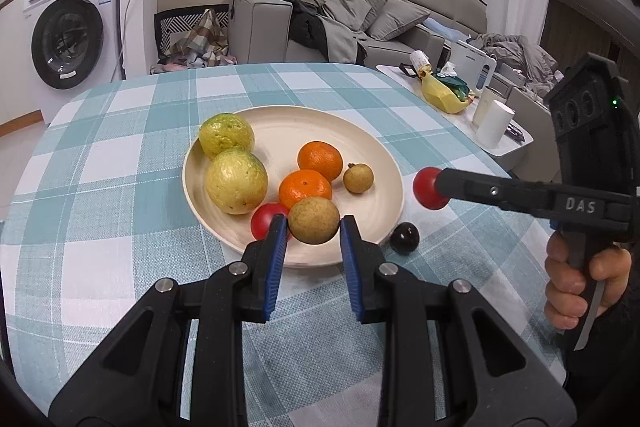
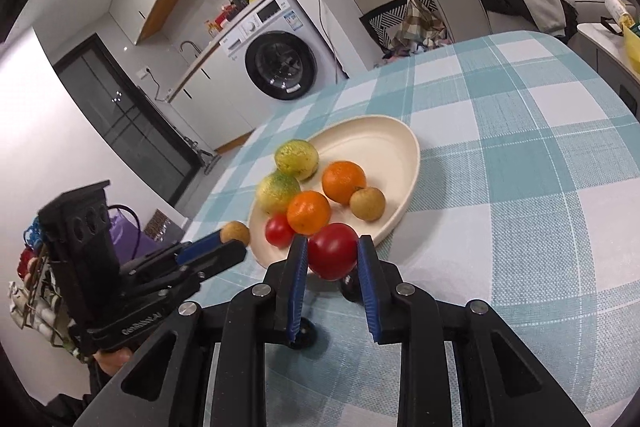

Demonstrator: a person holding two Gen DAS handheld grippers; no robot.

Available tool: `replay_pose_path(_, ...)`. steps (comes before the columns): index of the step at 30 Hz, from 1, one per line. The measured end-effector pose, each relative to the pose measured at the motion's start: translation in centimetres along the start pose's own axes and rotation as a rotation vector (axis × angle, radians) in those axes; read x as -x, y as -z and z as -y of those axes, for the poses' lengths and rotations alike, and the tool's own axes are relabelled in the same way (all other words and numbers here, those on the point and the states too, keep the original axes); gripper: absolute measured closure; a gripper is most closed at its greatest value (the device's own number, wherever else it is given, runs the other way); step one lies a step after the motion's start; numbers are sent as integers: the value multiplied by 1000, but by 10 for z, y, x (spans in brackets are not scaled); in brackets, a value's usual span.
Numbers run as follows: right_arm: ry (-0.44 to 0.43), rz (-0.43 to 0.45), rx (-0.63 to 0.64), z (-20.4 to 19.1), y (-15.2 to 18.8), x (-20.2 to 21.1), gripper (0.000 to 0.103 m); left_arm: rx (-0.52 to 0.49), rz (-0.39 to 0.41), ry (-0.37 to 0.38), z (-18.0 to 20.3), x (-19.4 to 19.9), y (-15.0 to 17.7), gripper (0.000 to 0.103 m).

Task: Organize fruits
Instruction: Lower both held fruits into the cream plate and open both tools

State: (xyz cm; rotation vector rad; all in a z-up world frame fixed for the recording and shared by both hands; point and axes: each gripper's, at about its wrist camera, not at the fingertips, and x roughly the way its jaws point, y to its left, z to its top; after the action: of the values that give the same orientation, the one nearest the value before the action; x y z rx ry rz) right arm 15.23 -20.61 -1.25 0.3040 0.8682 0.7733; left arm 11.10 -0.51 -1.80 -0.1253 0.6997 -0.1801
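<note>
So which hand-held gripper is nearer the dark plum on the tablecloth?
Right. The right hand-held gripper, gripping a tomato, sits just above the dark plum; the left is beside it, over the plate.

The left gripper points downward, its blue pads clamped on a brown fruit. The right gripper pinches a red tomato, a hand wrapping its handle.

A cream round plate sits on the checked-cloth bench, holding two yellow-green guavas at its left, two orange mandarins in the middle and a small brown longan to their right. A dark round plum lies on the cloth just off the plate's near right rim.
</note>
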Motion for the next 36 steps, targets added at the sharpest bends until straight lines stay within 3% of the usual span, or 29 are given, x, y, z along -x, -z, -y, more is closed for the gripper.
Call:
replay_pose_path(14,-32,10,-39,-2,-8,-21,78,-50,-19,-42,12,-25,-5,79)
replay_pose_path(36,43,-2,-6,-5,-5,-32,78,-68,-48,-77,14,-40,-4,76)
